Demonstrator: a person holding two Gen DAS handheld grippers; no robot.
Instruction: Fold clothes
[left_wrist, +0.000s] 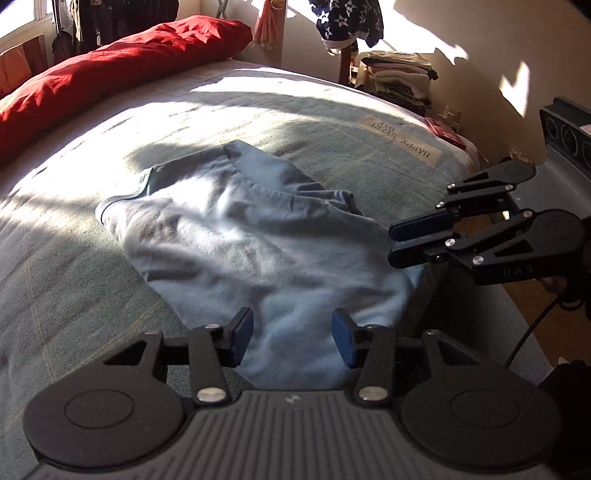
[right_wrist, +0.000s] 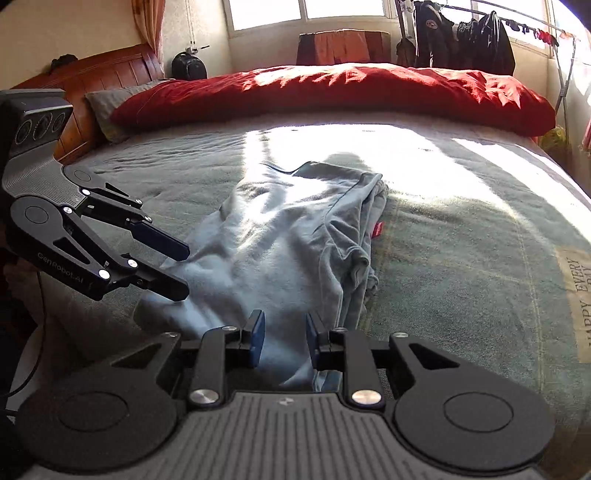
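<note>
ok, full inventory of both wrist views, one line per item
garment: 1, light blue, crumpled mid-bed near the front edge
bedspread: 1, grey-green, covers bed
label: 1, beige, reads HAPPY EVERY DAY
duvet: 1, red, far side of bed
headboard: 1, brown wood
folded pile: 1, mixed pale colours, beside bed
clothes rack: 1, hung with dark clothes, by window
left gripper: black, blue fingers open over garment
right gripper: black, blue fingers open over garment
</note>
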